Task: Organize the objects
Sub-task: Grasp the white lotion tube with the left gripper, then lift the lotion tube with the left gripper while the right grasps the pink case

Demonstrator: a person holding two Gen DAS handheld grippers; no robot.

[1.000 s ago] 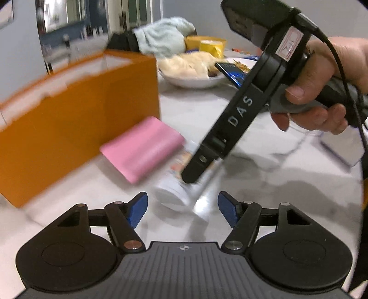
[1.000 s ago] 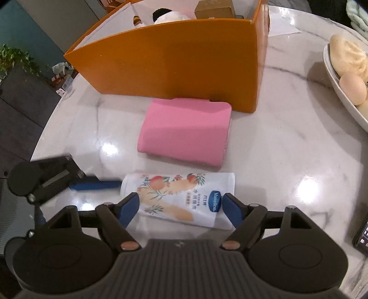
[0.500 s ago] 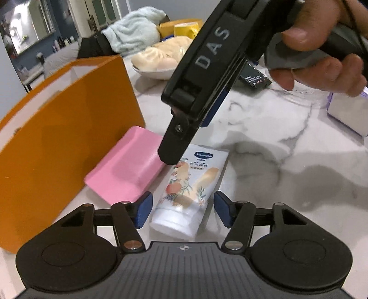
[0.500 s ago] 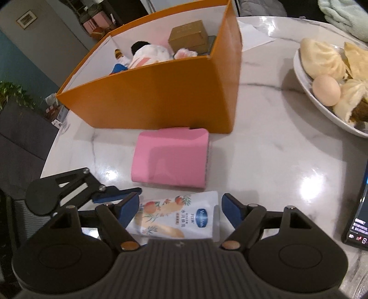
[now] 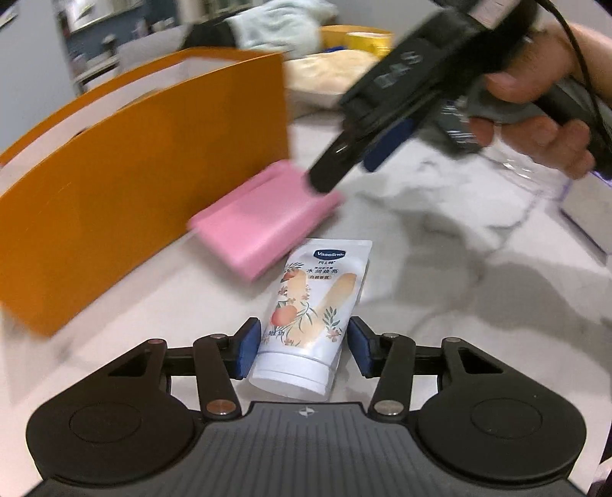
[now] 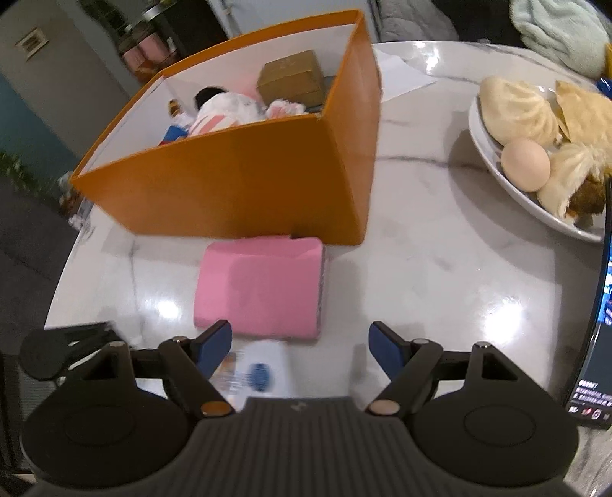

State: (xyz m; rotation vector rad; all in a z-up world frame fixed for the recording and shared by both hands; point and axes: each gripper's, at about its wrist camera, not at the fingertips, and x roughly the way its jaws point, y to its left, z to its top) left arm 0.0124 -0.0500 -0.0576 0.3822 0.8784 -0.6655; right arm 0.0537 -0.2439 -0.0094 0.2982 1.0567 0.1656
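A white Vaseline tube (image 5: 310, 313) lies on the marble table, cap end toward me, between the fingers of my left gripper (image 5: 302, 350). The jaws are open around its lower end; the left pad is close to the tube, the right pad stands slightly apart. A pink pouch (image 5: 264, 221) lies just beyond, against the orange box (image 5: 145, 160). My right gripper (image 6: 300, 351) is open and empty above the pink pouch (image 6: 264, 286); the tube (image 6: 256, 372) shows blurred below it. The orange box (image 6: 244, 183) holds a gold box (image 6: 292, 76) and several small items.
A white bowl (image 6: 497, 164) of buns and an egg stands at the right. A phone (image 6: 596, 336) stands at the right edge. The right gripper and the hand holding it (image 5: 535, 99) hang over the table in the left wrist view. A towel (image 6: 558, 30) lies far back.
My left gripper moved forward so its fingers now flank the tube. My right gripper lifted away from the tube and moved toward the pink pouch and box.
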